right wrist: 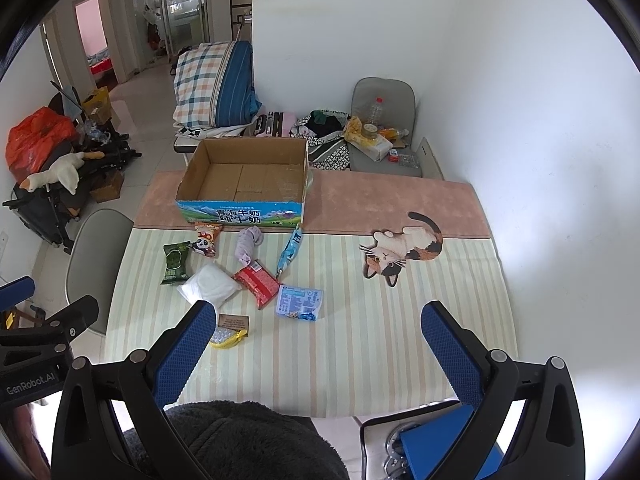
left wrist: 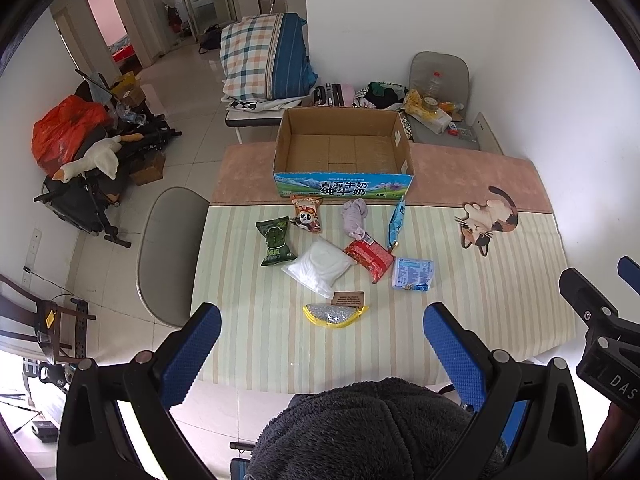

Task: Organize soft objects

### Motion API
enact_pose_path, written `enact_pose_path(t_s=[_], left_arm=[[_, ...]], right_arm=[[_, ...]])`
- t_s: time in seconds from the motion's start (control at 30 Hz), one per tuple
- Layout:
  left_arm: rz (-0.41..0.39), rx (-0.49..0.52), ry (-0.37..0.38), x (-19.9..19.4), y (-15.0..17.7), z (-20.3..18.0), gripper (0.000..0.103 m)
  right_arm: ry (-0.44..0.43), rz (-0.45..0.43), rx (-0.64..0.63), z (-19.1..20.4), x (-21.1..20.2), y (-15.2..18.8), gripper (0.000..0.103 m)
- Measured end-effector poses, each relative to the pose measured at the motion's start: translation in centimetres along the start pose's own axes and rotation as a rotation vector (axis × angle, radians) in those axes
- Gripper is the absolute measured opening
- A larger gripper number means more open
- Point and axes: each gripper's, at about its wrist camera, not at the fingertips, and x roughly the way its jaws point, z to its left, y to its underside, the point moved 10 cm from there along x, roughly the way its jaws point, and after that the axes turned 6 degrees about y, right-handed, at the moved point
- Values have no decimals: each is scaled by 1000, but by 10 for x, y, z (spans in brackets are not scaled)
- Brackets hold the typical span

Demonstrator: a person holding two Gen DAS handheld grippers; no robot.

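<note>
An empty cardboard box (left wrist: 342, 152) (right wrist: 244, 182) stands at the far side of the table. Soft items lie in front of it: a green packet (left wrist: 275, 240) (right wrist: 175, 262), a panda snack bag (left wrist: 307, 213) (right wrist: 206, 239), a lilac cloth (left wrist: 354, 218) (right wrist: 248, 246), a blue tube pack (left wrist: 397, 222) (right wrist: 290, 255), a white bag (left wrist: 320, 266) (right wrist: 210, 288), a red packet (left wrist: 370, 259) (right wrist: 258, 283), a light-blue pack (left wrist: 413, 274) (right wrist: 300, 302) and a yellow-rimmed pouch (left wrist: 334, 315) (right wrist: 226, 338). My left gripper (left wrist: 322, 354) and right gripper (right wrist: 318, 354) are open and empty, held above the near table edge.
A striped mat with a cat picture (left wrist: 486, 220) (right wrist: 400, 252) covers the table. A grey chair (left wrist: 168, 248) stands at the left side. A bench with a plaid pillow (left wrist: 266, 56) and clutter is behind the table. The white wall is on the right.
</note>
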Motion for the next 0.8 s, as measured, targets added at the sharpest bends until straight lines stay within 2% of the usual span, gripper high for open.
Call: enact_pose_path(t_s=[0.8], left_arm=[[-11, -7, 3, -2, 7, -5, 103]], right_arm=[[-20, -32, -23, 0, -4, 1, 103]])
